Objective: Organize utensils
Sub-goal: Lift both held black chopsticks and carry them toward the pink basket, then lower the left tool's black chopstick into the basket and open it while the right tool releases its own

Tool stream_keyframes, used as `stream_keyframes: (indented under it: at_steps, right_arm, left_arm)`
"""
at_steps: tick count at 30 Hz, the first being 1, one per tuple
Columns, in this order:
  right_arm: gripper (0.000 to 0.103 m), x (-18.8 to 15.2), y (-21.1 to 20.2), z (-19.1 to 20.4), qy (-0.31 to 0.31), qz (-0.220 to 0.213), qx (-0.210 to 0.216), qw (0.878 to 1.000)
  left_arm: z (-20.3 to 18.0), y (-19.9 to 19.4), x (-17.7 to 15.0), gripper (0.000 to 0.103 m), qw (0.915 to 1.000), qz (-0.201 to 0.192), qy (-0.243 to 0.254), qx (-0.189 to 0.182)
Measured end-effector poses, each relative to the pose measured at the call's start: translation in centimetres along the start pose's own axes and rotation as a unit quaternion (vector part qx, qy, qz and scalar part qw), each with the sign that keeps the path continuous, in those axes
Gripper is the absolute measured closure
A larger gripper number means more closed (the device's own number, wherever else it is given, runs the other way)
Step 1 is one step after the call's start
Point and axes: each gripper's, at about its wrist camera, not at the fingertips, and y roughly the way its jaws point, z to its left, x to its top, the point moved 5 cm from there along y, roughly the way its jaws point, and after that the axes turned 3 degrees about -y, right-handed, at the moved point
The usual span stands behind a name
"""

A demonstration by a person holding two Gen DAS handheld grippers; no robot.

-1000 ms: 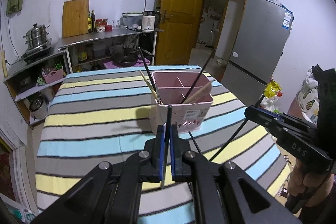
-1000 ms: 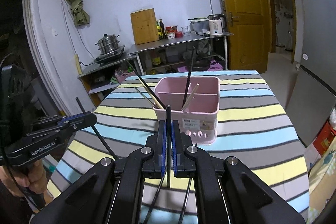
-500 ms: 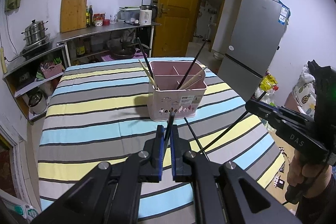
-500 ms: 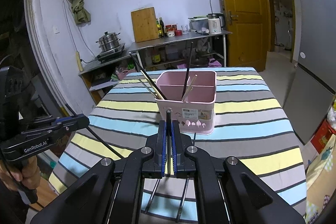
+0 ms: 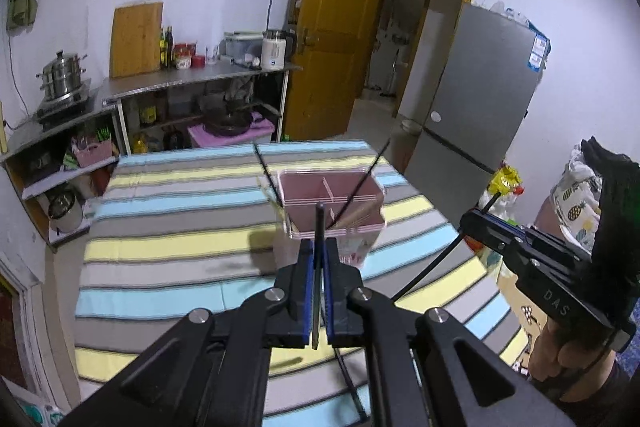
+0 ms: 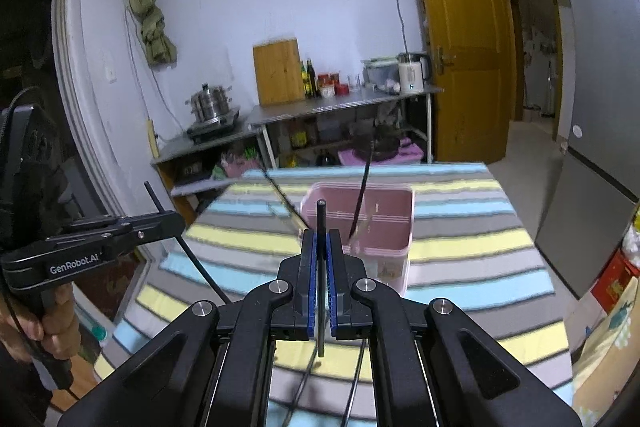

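Observation:
A pink divided utensil holder [image 5: 332, 205] [image 6: 362, 217] stands on the striped table, with black and pale wooden chopsticks leaning in it. My left gripper [image 5: 319, 247] is shut on a black chopstick [image 5: 319, 227] that stands upright just in front of the holder. My right gripper [image 6: 321, 241] is shut on another black chopstick [image 6: 321, 223], also upright before the holder. Each gripper shows in the other's view, the right one [image 5: 520, 247] to the right and the left one [image 6: 120, 231] to the left. More black chopsticks [image 5: 352, 383] lie on the cloth below the grippers.
The table has a blue, yellow and grey striped cloth [image 5: 180, 227]. Behind it stand a steel counter [image 5: 192, 83] with a cutting board, bottles, kettle and pots. A fridge [image 5: 480, 99] and an open yellow door [image 5: 332, 39] are at the right.
Both grippers have risen and moved towards the holder with their chopsticks still gripped. The holder looks blurred now.

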Motion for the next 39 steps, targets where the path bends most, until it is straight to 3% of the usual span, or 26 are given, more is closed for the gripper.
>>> stream_keyframes:
  at_steps: [11, 20, 28, 39]
  right_arm:
    - [0.099, 6.8, 0.1, -0.7, 0.002, -0.08, -0.008, 0.997]
    - [0.099, 8.0, 3.5, -1.2, -0.003, -0.093, -0.018, 0.995]
    - [0.099, 6.2, 6.7, -1.8, -0.009, -0.076, -0.026, 0.997]
    - [0.099, 3.0, 9.9, -2.7, -0.003, -0.029, -0.023, 0.999]
  left_arm:
    - [-1.3, 0.3, 7.1, 0.098, 0.9984, -0.055, 0.014, -0.006]
    - [-0.7, 3.0, 9.9, 0.098, 0.9969, -0.077, 0.013, 0.008]
    - [-0.6, 6.4, 9.0, 0.098, 0.9971, -0.074, 0.016, 0.002]
    - [0.3, 10.7, 5.9, 0.098, 0.9997, -0.025, 0.004, 0.005]
